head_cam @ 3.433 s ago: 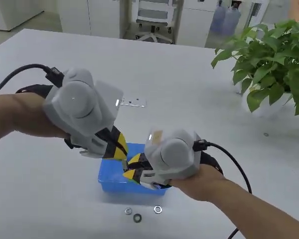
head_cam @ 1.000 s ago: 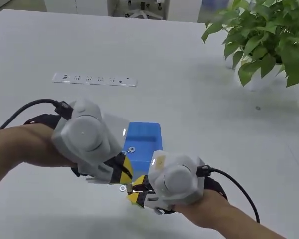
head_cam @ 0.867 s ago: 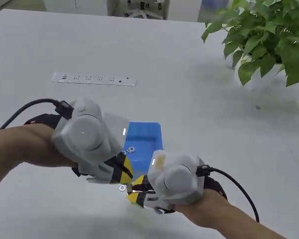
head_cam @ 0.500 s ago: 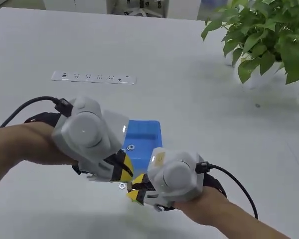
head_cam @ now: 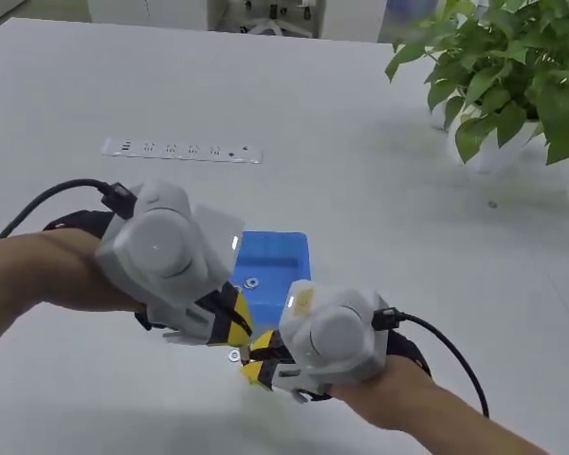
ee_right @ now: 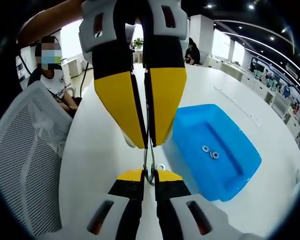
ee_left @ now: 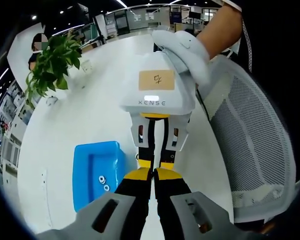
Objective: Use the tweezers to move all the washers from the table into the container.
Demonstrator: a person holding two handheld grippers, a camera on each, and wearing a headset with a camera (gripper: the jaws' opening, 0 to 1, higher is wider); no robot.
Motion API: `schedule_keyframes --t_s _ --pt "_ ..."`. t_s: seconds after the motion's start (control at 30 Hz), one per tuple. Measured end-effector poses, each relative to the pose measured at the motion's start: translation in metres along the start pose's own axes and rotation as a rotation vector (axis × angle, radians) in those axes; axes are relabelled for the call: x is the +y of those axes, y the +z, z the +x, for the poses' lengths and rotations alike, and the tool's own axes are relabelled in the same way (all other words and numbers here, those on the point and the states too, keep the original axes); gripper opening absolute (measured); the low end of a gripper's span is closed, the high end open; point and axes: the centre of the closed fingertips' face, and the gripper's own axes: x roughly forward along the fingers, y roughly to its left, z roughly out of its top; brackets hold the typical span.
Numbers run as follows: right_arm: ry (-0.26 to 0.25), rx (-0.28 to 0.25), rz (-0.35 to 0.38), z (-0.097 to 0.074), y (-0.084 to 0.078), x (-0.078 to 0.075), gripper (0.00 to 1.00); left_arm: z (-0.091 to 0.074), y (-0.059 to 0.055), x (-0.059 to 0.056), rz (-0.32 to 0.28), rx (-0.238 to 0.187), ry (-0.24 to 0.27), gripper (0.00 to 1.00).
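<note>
A white table [head_cam: 379,190] seen from above, with 2 handheld grippers meeting nose to nose near its 6 o'clock edge. The left gripper [head_cam: 229,320] comes in from 9 o'clock and the right gripper [head_cam: 256,362] from 5 o'clock, their yellow and black jaws almost touching.

A shallow blue container [head_cam: 277,251] sits just beyond the grippers, toward 12 o'clock. In the right gripper view it lies at 3 o'clock, with 2 washers [ee_right: 205,148] side by side on its floor.

A loose washer [ee_right: 161,166] lies on the table just outside the container's near wall, at 6 o'clock of the container in the head view, between the 2 sets of jaws.

The thin metal tweezers [ee_right: 148,159] run along the slit between the left gripper's wide yellow jaws, which are pressed closed on them. The tweezers' free end pokes out past those jaws and sits just beside the loose washer, at its 9 o'clock in the right gripper view.

The right gripper's jaws stand almost together, with the tweezers' end in the narrow gap between them; I cannot tell whether they pinch it.

A white power strip [head_cam: 182,150] lies at 10 o'clock, well apart from the work. A leafy green plant [head_cam: 512,66] stands at 2 o'clock. A grey mesh chair [ee_right: 25,165] shows at 9 o'clock in the right gripper view.
</note>
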Motion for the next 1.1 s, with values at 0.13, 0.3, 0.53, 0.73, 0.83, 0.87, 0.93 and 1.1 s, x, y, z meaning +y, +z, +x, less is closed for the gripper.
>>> schedule_keyframes --t_s 0.13,0.3,0.53,0.73,0.83,0.87,0.93,1.1 --pt "-0.003 -0.007 -0.005 -0.003 0.005 0.001 0.09 -0.005 0.001 0.000 -0.002 -0.004 0.005 0.06" --pt "-0.010 -0.012 -0.015 -0.007 0.012 0.000 0.09 -0.013 0.005 0.000 0.000 -0.007 0.017 0.06" --pt "-0.020 -0.011 -0.037 -0.015 0.022 -0.001 0.09 -0.024 0.011 0.000 0.007 -0.016 0.038 0.06" --pt "-0.032 -0.015 -0.055 -0.021 0.033 -0.004 0.09 -0.035 0.016 0.003 0.017 -0.019 0.055 0.06" --pt "-0.038 -0.017 -0.068 -0.024 0.038 -0.006 0.09 -0.040 0.019 0.005 0.025 -0.018 0.067 0.06" --pt "-0.040 -0.019 -0.070 -0.024 0.040 -0.007 0.09 -0.042 0.019 0.006 0.026 -0.017 0.070 0.06" --pt "-0.045 -0.022 -0.072 -0.025 0.043 -0.009 0.09 -0.044 0.020 0.007 0.030 -0.016 0.079 0.06" --pt "-0.052 -0.022 -0.086 -0.028 0.048 -0.013 0.09 -0.050 0.022 0.011 0.038 -0.014 0.093 0.06"
